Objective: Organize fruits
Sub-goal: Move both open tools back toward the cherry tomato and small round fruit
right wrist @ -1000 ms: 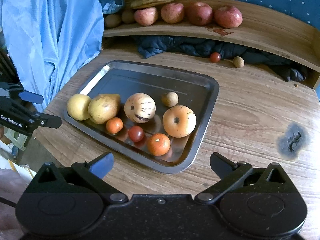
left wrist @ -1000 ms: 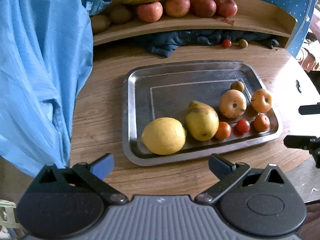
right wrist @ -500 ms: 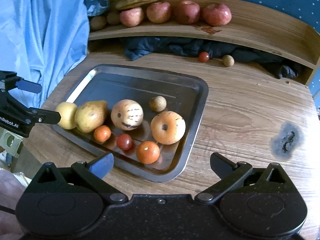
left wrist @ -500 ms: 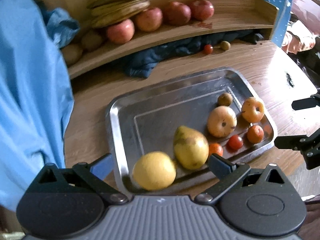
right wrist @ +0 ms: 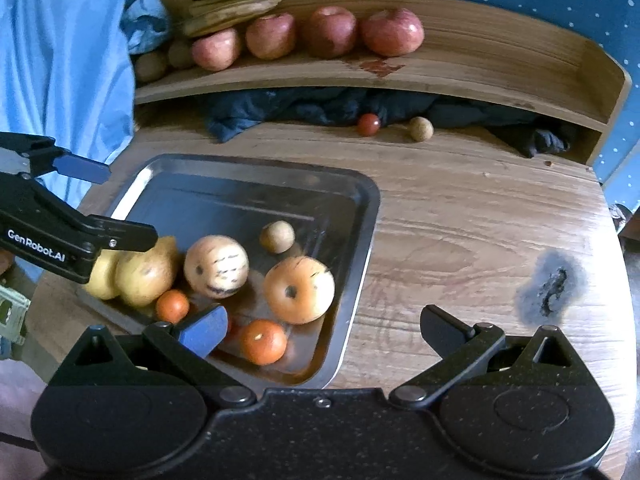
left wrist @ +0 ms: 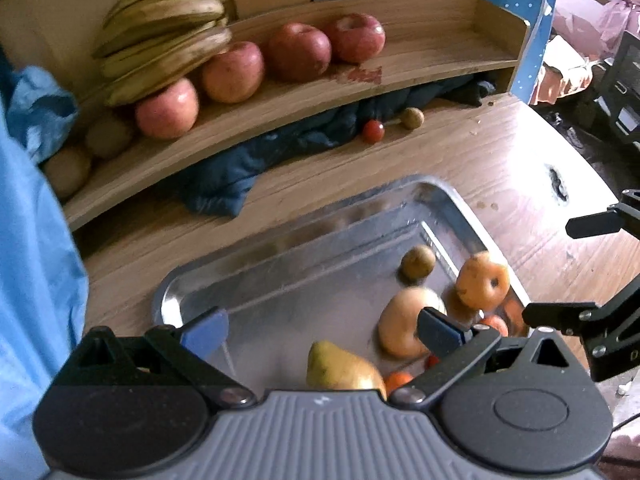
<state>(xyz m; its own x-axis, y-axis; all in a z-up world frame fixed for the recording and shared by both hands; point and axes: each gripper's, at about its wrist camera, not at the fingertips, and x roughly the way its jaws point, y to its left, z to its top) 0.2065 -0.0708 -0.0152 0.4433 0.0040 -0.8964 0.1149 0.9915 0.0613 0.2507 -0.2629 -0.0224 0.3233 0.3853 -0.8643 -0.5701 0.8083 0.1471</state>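
A dark blue cloth (right wrist: pixel 320 106) lies under the wooden shelf (right wrist: pixel 480 64). A light blue cloth (right wrist: pixel 60 60) hangs at the left. The table (right wrist: pixel 460 220) has a burnt spot (right wrist: pixel 552 288).

In the left wrist view, the lower half of the pear (left wrist: pixel 340 368) is hidden behind the body of the left hand-held gripper (left wrist: pixel 322 330), and the small orange fruit (left wrist: pixel 397 381) just right of it is half covered. The pale round fruit (left wrist: pixel 404 326) beyond the right finger is blurred and partly masked by that finger. The yellow fruit (right wrist: pixel 102 276) is largely concealed in the right wrist view by the left hand-held gripper's finger and the pear. A small red fruit (right wrist: pixel 231 326) is mostly hidden behind the blue pad of the right hand-held gripper (right wrist: pixel 322 330). The blue cloth (right wrist: pixel 68 52) is cut off by the picture's edge.
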